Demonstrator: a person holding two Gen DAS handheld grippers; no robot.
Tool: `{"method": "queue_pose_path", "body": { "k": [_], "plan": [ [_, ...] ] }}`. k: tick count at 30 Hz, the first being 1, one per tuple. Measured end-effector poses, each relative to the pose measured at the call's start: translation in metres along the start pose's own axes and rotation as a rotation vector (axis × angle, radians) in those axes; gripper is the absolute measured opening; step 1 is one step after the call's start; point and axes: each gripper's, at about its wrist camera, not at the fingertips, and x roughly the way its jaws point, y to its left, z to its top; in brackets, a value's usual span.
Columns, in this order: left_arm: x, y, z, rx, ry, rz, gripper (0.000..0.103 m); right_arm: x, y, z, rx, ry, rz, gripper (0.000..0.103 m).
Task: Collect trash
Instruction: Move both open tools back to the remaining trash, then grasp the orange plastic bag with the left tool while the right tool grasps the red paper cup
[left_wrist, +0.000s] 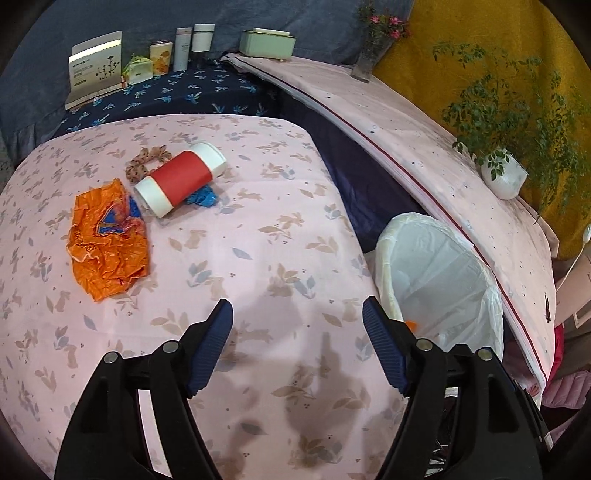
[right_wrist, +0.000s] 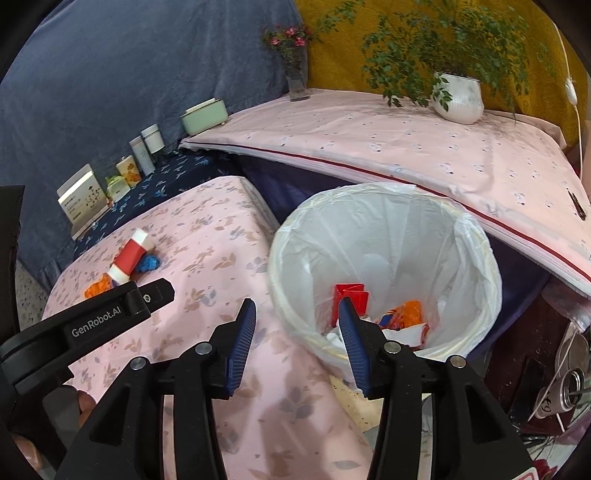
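The left gripper (left_wrist: 297, 343) is being held with its jaws wide apart and nothing between them, above the pink floral cloth (left_wrist: 258, 236). The orange wrapper (left_wrist: 109, 240) is lying flat, ahead and to the left of these jaws, well apart from them, its long axis running roughly away from the camera. The right gripper (right_wrist: 297, 343), likewise spread and empty, is being held over the near rim of the lined bin (right_wrist: 384, 266), so the left is judged nearer the wrapper.
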Motion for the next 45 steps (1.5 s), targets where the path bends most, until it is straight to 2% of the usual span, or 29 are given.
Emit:
{"method": "queue_pose_path", "body": {
  "k": [4, 6, 10, 15, 28, 37, 41, 45],
  "plan": [
    [-0.004, 0.023, 0.0, -0.033, -0.006, 0.017, 0.07, 0.0, 0.019, -0.003, -0.03, 0.002, 0.014, 0.052],
    [-0.006, 0.034, 0.001, -0.049, -0.012, 0.032, 0.074, 0.001, 0.028, -0.004, -0.04, 0.004, 0.021, 0.052],
    [-0.01, 0.06, 0.002, -0.095, -0.015, 0.056, 0.075, 0.004, 0.046, -0.007, -0.065, 0.016, 0.038, 0.053],
    [-0.013, 0.093, 0.003, -0.155, -0.033, 0.101, 0.086, 0.009, 0.067, -0.011, -0.093, 0.028, 0.057, 0.059],
    [0.001, 0.182, 0.016, -0.342, 0.003, 0.133, 0.087, 0.043, 0.126, -0.012, -0.147, 0.083, 0.119, 0.061],
    [0.027, 0.207, 0.037, -0.394, 0.043, 0.1, 0.086, 0.078, 0.167, 0.01, -0.144, 0.097, 0.17, 0.061],
    [0.036, 0.212, 0.043, -0.412, 0.054, 0.08, 0.084, 0.094, 0.178, 0.021, -0.129, 0.099, 0.178, 0.061],
    [0.04, 0.209, 0.049, -0.395, 0.063, 0.029, 0.063, 0.11, 0.187, 0.029, -0.109, 0.116, 0.203, 0.061]
  ]
}}
